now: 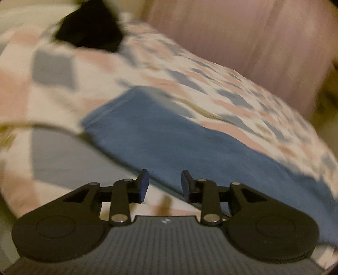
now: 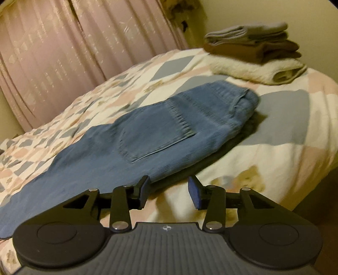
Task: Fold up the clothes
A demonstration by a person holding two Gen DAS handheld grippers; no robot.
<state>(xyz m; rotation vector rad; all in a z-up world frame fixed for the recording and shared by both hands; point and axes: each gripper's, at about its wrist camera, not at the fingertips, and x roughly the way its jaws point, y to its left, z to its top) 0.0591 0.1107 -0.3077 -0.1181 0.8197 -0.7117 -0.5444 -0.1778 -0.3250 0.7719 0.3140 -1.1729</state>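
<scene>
Jeans (image 2: 160,131) flat on quilt (image 2: 285,158); both jaws apart

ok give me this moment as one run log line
left gripper open, empty | right gripper open, empty | jeans flat on quilt | folded stack behind jeans

A patchwork quilt (image 2: 285,118) covers the bed; pink curtains (image 2: 63,52) hang at ten o'clock, yellowish wall (image 2: 243,10) at one.

Jeans (image 2: 147,135) on bed (image 2: 285,152) — folded stack (image 2: 253,52) behind.
</scene>
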